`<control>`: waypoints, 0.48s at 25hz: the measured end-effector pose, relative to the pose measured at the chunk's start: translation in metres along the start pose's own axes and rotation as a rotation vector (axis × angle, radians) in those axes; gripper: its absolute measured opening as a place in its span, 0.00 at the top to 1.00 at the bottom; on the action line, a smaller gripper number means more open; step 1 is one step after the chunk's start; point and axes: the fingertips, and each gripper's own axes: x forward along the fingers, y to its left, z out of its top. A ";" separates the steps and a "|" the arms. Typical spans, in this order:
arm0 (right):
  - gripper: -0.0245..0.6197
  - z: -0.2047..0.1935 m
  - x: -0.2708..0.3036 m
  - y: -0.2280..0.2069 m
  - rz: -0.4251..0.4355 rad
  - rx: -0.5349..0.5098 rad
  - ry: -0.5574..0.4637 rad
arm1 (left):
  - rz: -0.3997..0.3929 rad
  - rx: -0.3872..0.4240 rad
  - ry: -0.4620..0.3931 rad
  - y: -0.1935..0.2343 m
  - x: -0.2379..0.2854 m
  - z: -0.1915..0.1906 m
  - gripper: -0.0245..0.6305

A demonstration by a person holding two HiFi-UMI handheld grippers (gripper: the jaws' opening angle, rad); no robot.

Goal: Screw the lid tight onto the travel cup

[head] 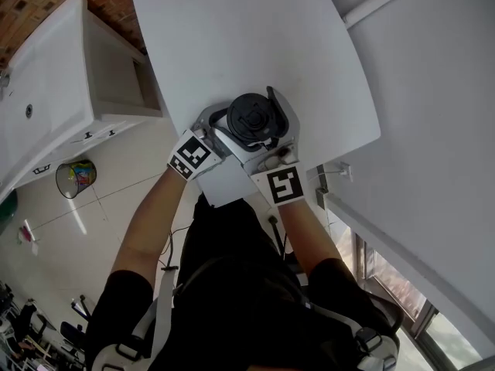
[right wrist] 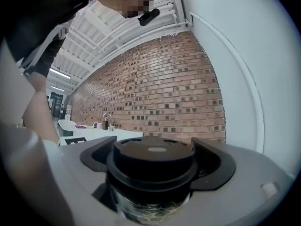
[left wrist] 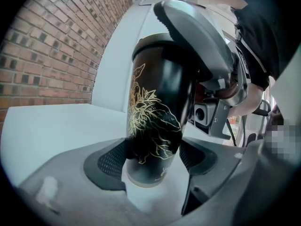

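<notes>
At the table's (head: 232,37) near edge, the left gripper (left wrist: 153,157) pinches the cup (left wrist: 155,112) low down while the right gripper (right wrist: 155,160) clamps the lid (right wrist: 153,149) on top: tightening, I judge. Next needs a firm twist.

Open desk ahead, crowded near edge

Past the cup (left wrist: 157,102) the white desk (head: 232,37) is bare, so I could pass freely there. At the near edge my left tool (left wrist: 153,159) clamps the cup's base and my right tool (right wrist: 153,161) its lid (right wrist: 153,154), each barring the other's side. A wall (head: 433,91) flanks the right and a white cabinet (head: 69,68) the left.
</notes>
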 end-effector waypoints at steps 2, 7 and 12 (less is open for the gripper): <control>0.22 0.001 -0.001 0.002 0.041 0.053 -0.009 | -0.001 0.002 0.001 0.001 -0.001 0.000 0.41; 0.14 0.010 -0.009 0.011 0.247 0.068 0.004 | -0.001 -0.009 0.001 -0.002 0.000 -0.002 0.41; 0.14 0.012 -0.009 0.020 0.459 -0.025 0.054 | -0.010 -0.022 0.007 -0.003 0.002 -0.002 0.41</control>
